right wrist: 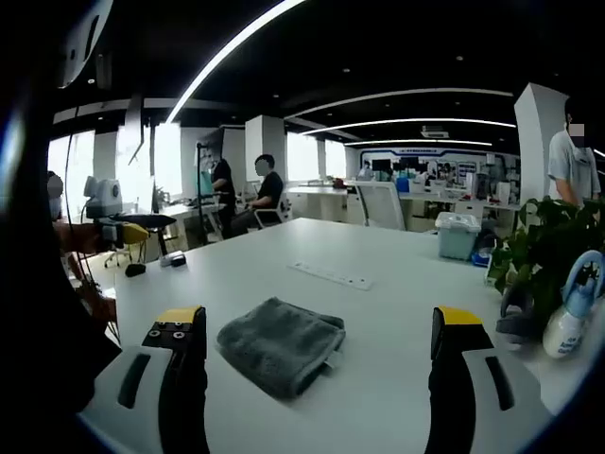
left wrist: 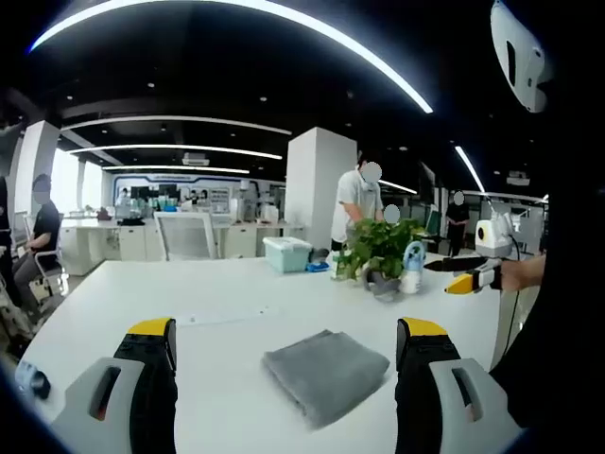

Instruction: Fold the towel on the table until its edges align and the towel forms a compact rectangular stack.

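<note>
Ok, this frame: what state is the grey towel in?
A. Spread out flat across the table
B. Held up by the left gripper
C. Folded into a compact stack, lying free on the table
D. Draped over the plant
C: the grey towel lies as a thick folded stack on the white table, with both grippers open and apart from it.

- Open-plan office, large and dim-ceilinged, lit by long curved light strips (left wrist: 312,38) overhead.
- Broad white counter (right wrist: 378,255) in front, with a built-in power strip (right wrist: 331,274) and a potted plant (left wrist: 378,251) beside a spray bottle (left wrist: 412,268).
- White office chair (left wrist: 186,235) and rows of white desks behind, with a square white pillar (left wrist: 319,184).
- People standing and sitting at desks, bright windows (right wrist: 170,156) along one wall.
</note>
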`<state>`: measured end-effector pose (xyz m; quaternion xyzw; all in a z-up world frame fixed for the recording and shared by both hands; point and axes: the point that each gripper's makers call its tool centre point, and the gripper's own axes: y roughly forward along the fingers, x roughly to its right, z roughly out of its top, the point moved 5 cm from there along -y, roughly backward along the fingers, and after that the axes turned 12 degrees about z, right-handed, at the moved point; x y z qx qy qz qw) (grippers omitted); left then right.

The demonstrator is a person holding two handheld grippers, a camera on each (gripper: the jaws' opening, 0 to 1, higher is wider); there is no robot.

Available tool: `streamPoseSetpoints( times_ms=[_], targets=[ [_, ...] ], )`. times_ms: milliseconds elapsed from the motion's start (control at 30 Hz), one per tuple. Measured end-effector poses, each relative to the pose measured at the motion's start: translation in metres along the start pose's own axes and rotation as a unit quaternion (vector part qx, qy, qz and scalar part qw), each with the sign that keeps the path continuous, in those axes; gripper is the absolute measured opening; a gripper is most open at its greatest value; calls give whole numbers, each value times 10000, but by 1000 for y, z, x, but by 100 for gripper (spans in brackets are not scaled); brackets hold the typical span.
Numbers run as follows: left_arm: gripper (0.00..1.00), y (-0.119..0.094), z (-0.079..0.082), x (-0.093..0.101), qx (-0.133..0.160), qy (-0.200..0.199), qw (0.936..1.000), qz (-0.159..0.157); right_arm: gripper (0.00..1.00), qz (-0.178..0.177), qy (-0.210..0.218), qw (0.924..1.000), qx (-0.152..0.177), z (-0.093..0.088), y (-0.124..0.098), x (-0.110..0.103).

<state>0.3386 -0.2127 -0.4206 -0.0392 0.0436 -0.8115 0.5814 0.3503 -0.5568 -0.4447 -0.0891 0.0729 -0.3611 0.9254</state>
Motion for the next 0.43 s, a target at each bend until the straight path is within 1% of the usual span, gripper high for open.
streamPoseSetpoints(
  times_ms=[300, 367, 433],
  targets=[
    [99, -1, -2, 1, -32, 1, 10000, 3, 99, 59, 20, 9999, -112, -2, 2, -4],
    [99, -2, 0, 2, 18, -31, 10000, 3, 99, 110, 93, 9997, -213, -4, 5, -7],
    [99, -2, 0, 2, 25, -70, 10000, 3, 99, 102, 30, 9997, -221, -4, 5, -6]
  ],
)
